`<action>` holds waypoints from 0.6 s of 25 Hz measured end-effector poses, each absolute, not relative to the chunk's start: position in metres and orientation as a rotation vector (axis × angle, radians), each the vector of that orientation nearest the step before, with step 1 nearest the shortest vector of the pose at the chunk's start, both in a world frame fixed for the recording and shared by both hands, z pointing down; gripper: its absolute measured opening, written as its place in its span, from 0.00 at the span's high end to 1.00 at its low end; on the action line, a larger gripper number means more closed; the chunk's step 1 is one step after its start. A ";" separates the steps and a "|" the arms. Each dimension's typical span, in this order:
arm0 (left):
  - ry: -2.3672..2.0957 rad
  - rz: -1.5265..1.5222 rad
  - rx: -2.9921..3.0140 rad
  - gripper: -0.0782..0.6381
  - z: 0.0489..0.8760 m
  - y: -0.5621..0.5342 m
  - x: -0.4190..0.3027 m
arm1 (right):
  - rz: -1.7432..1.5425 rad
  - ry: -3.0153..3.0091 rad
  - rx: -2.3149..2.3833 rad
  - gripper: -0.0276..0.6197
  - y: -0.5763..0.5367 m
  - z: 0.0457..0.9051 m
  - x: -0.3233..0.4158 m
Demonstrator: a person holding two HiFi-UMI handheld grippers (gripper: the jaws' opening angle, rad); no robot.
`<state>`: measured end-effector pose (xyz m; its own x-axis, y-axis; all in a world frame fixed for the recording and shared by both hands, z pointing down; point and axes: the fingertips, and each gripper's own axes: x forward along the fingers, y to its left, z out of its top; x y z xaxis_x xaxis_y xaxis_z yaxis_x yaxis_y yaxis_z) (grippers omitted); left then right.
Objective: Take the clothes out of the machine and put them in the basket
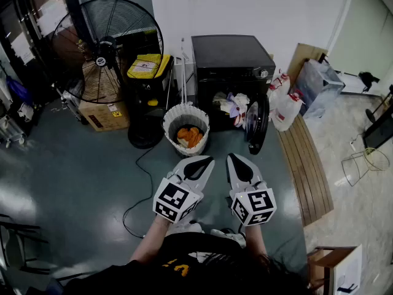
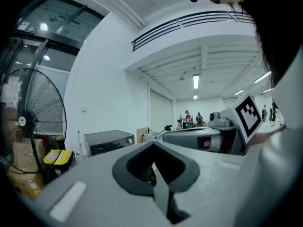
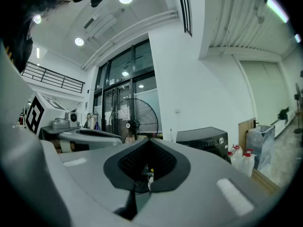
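1. Clothes (image 1: 233,106) spill from the mouth of the machine (image 1: 230,57), straight ahead of my right gripper (image 1: 238,165) and well apart from it.
2. My right gripper is closed, jaws pressed together with nothing between them.
3. My left gripper (image 1: 201,166) is closed and empty too. It sits just beside the right one, its tip angled toward the same opening.
4. The basket (image 1: 186,128) stands ahead of my left gripper, just left of the machine, with an orange piece (image 1: 189,136) lying in it.
5. The door (image 1: 256,125) hangs open ahead and to the right of my right gripper, so the way in is from the front or left.
6. I judge the right gripper is the better placed for the reach. It lines up with the clothes, while the left is closer to the basket side. Either would have to open before taking hold.
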<state>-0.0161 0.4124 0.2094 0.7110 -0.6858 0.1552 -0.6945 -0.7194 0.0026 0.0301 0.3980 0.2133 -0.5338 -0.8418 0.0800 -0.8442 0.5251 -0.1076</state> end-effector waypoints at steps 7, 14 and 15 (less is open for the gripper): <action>-1.114 0.218 2.880 0.89 0.208 0.404 -0.033 | 0.183 -2.714 1.545 0.93 0.392 0.212 0.010; -1.038 0.238 2.937 0.89 0.211 0.404 -0.048 | 0.165 -2.686 1.599 0.93 0.392 0.214 -0.009; -1.032 0.228 2.941 0.89 0.211 0.403 -0.051 | 0.169 -2.680 1.607 0.93 0.392 0.215 -0.012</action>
<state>-0.0506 0.4034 0.2114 0.7712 -0.6203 0.1428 -0.6228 -0.7817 -0.0322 -0.0118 0.3917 0.2154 -0.4727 -0.8787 0.0661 -0.8801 0.4669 -0.0862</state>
